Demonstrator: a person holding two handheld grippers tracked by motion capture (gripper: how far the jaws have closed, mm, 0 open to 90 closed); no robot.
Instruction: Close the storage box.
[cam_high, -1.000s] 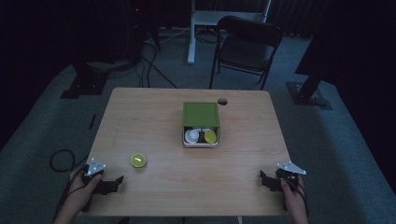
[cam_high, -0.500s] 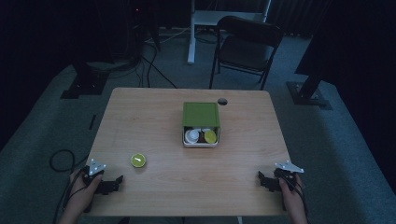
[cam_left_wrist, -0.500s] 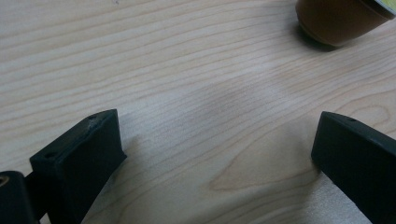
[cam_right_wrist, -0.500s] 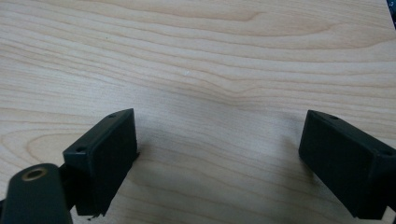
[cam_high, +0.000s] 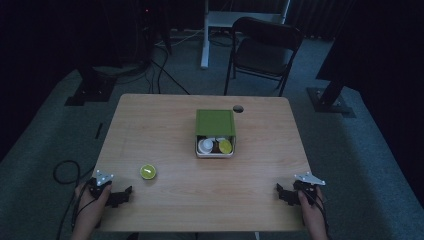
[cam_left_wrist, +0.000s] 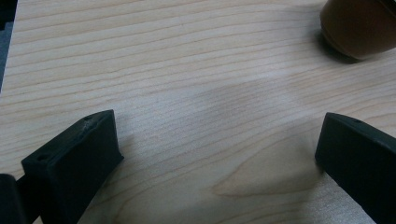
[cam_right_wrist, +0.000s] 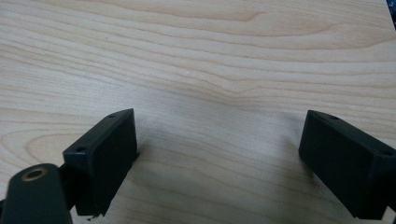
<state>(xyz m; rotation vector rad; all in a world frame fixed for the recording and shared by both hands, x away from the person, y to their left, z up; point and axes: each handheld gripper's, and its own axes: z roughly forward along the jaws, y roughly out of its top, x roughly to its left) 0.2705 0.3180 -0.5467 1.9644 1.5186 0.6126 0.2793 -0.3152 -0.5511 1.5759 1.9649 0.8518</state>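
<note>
Brown object (cam_left_wrist: 358, 25) cropped by frame edge

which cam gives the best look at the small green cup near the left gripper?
High view: the green cup sits whole on the table, just ahead and right of the left gripper, untouched. The left gripper view catches part of a rounded, brownish-looking object at its top right corner, likely the same cup. The right gripper view looks over bare wood.

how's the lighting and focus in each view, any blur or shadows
High view: dim and soft, room nearly black, table lit. Left gripper view: bright, sharp wood grain, soft shadow between the open jaws, round brown thing cut off at the corner. Right gripper view: bright, sharp grain, no glare.
</note>
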